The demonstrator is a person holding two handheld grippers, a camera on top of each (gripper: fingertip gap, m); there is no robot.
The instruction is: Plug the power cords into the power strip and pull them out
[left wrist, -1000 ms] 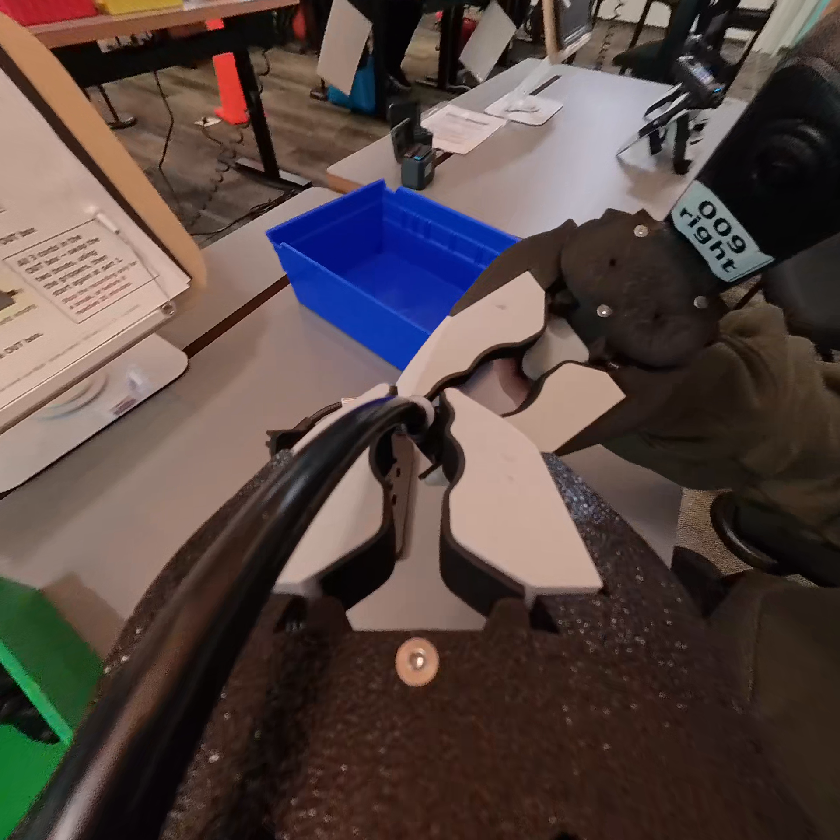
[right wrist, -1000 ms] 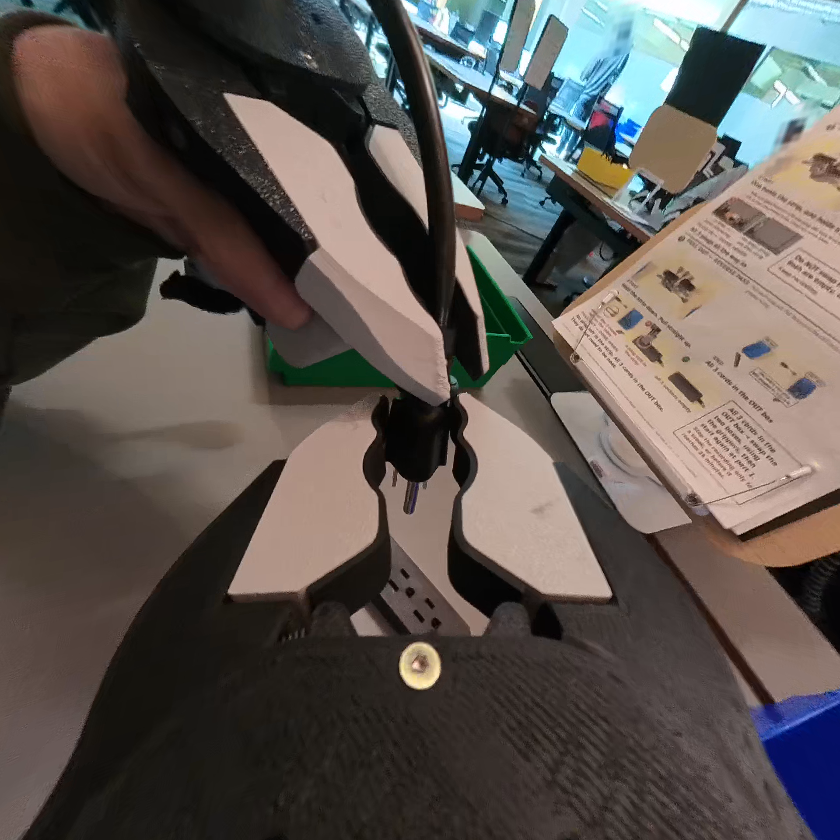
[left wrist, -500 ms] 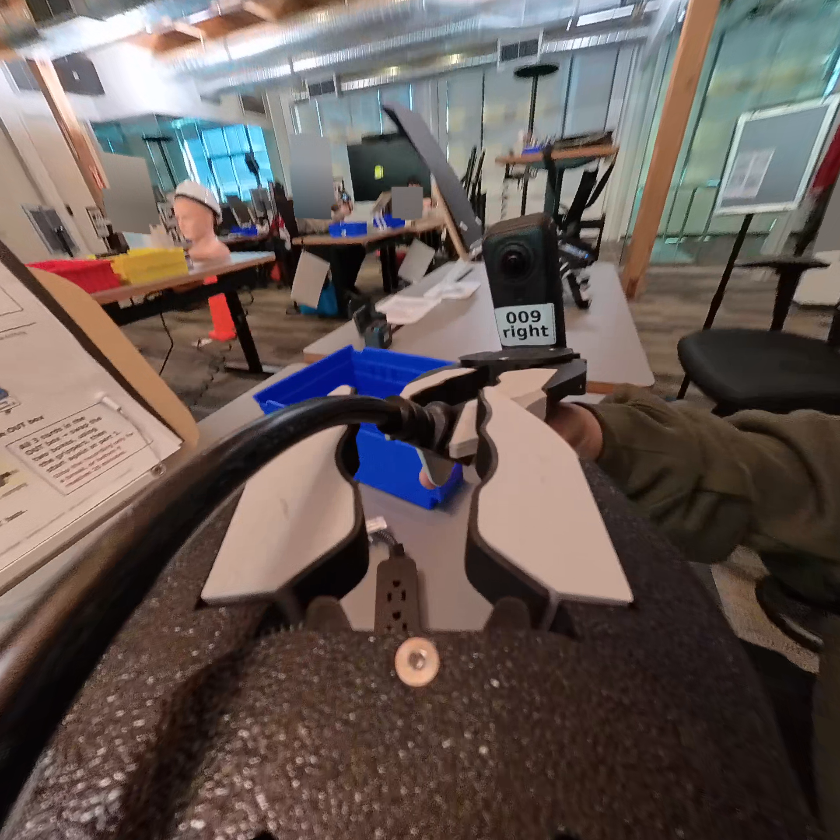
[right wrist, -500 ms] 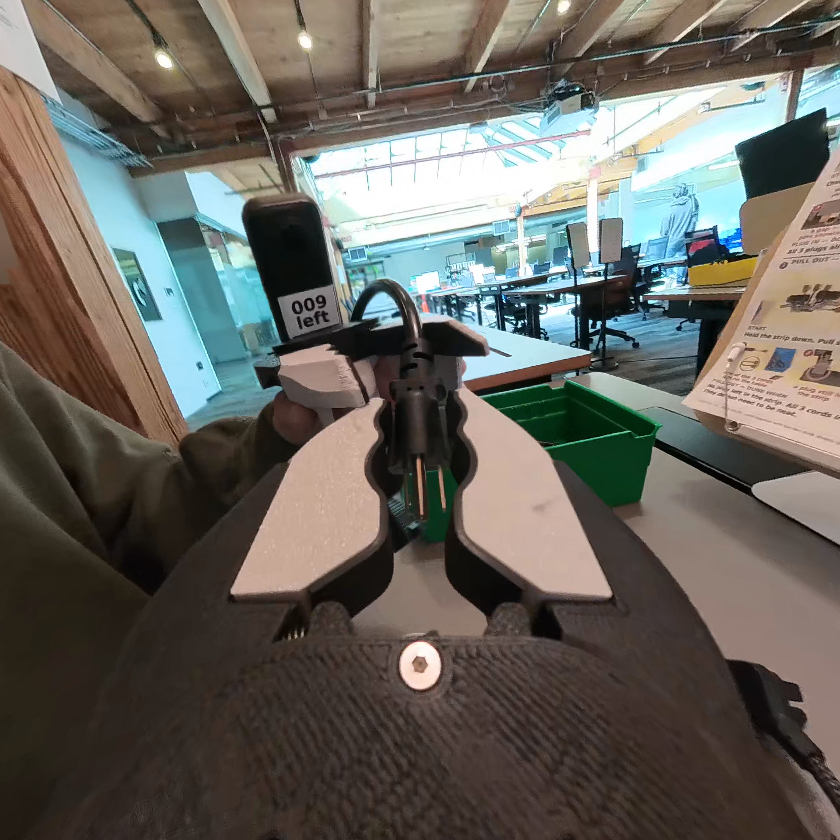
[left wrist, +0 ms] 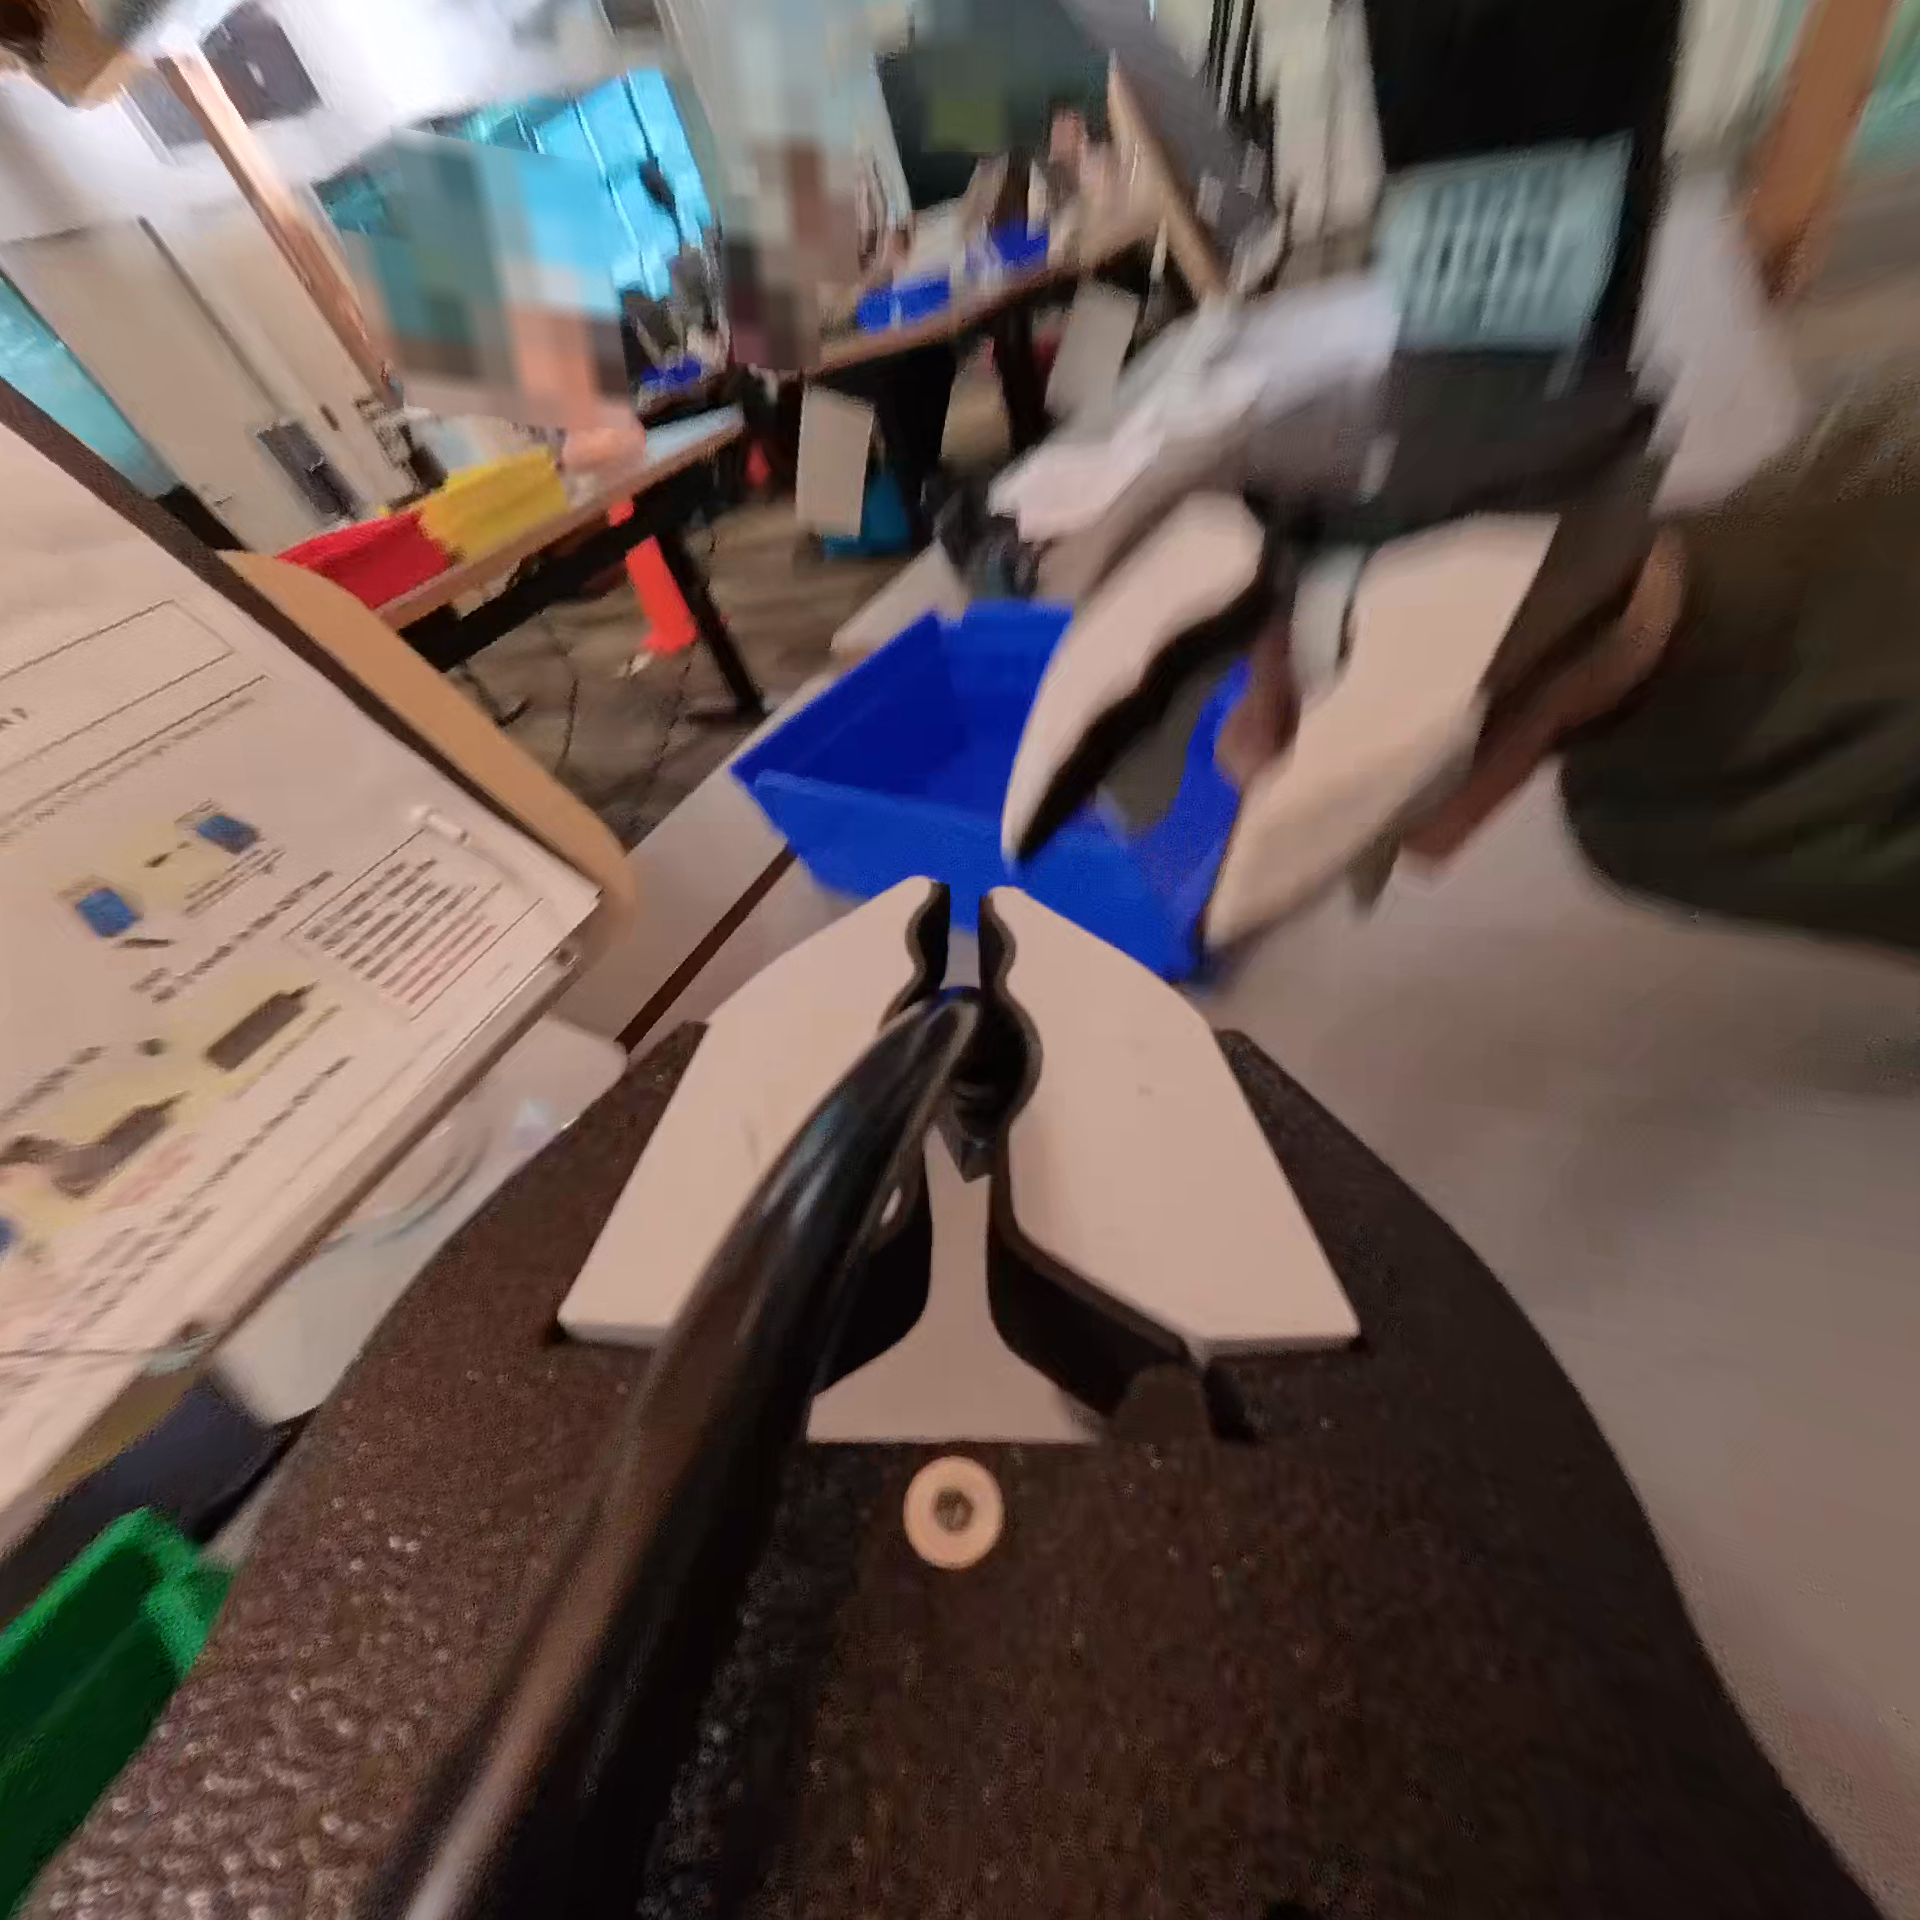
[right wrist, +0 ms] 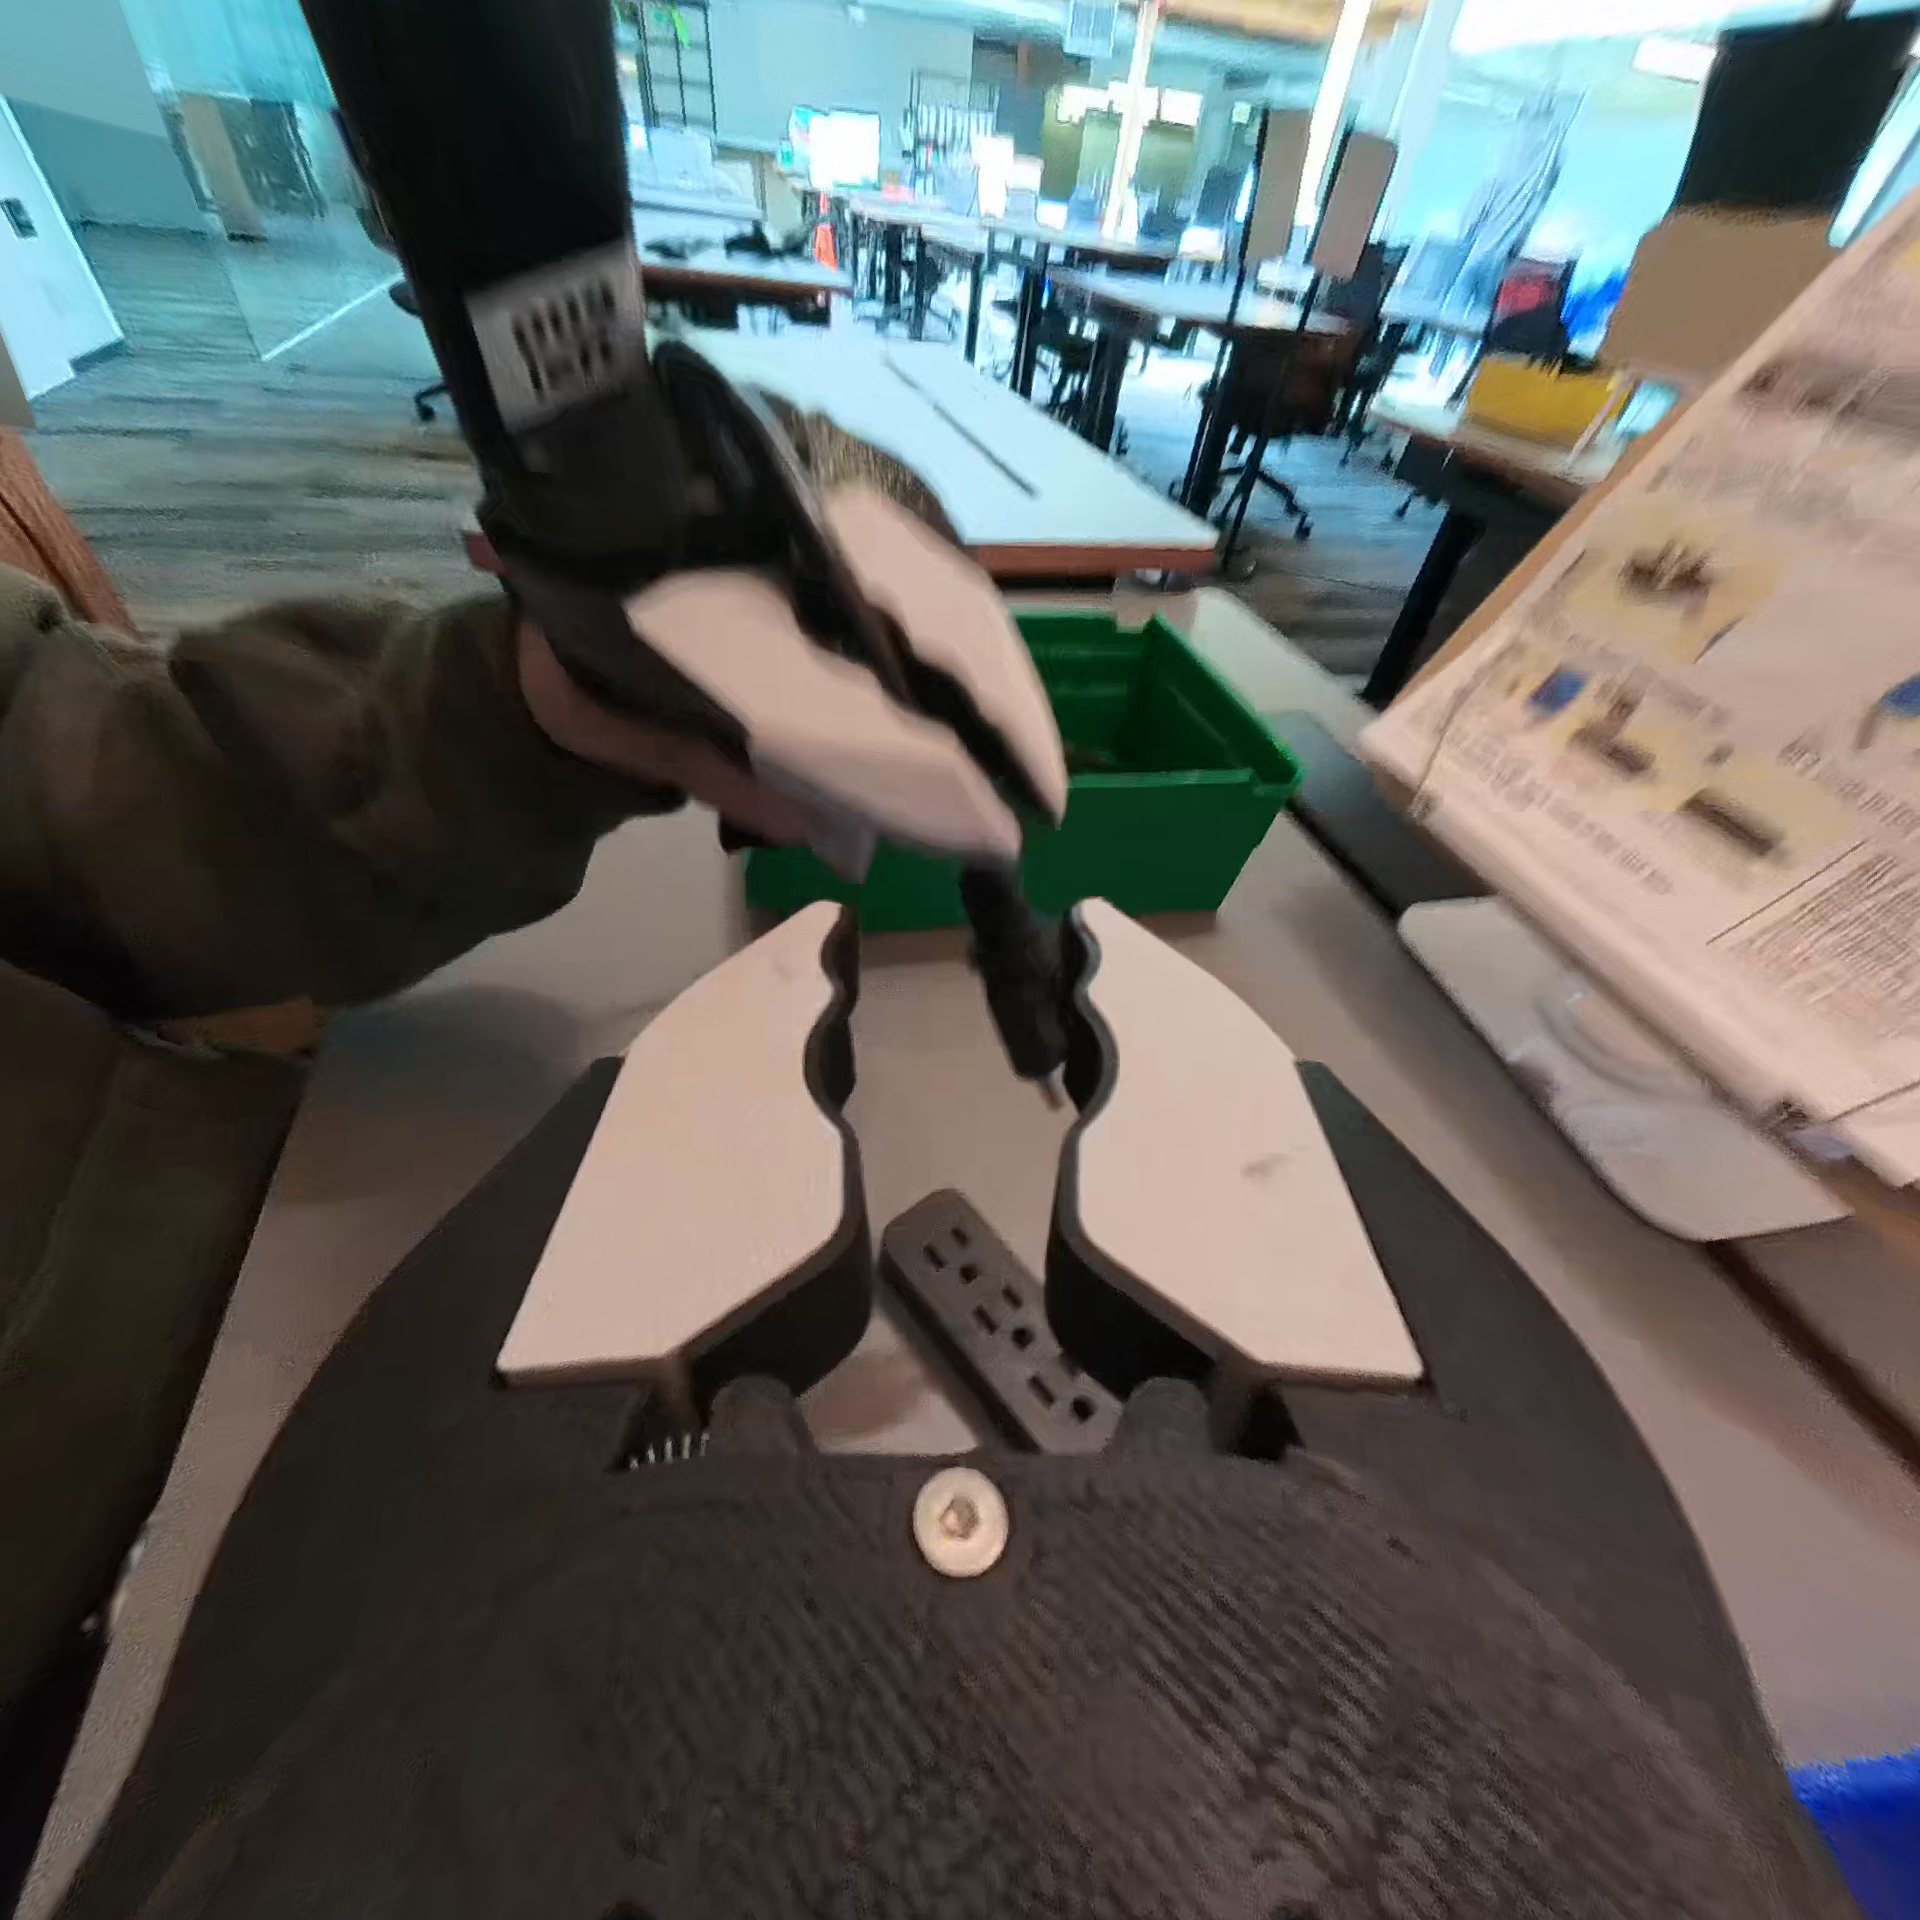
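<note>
My left gripper (left wrist: 964,904) is shut on a black power cord (left wrist: 810,1195) just behind its plug. In the right wrist view the left gripper (right wrist: 1029,831) points down and the black plug (right wrist: 1023,997) hangs from it, prongs down. My right gripper (right wrist: 961,935) is open, and the plug sits against the inner side of its right finger (right wrist: 1195,1143). The black power strip (right wrist: 977,1299) lies on the grey table (right wrist: 1299,997) below the plug, sockets up. The right gripper (left wrist: 1122,888) also shows open in the left wrist view.
A blue bin (left wrist: 883,769) stands on the table beyond the left gripper. A green bin (right wrist: 1195,810) stands behind the plug. An instruction sheet on a stand (right wrist: 1662,779) rises along the table's edge. A person's sleeved arms (right wrist: 260,810) hold both grippers. The grippers are tip to tip, or close to it.
My right gripper was shut on the plug and has opened. Both grippers have tilted from level to pointing down at the table, and the plug now hangs over the power strip.
</note>
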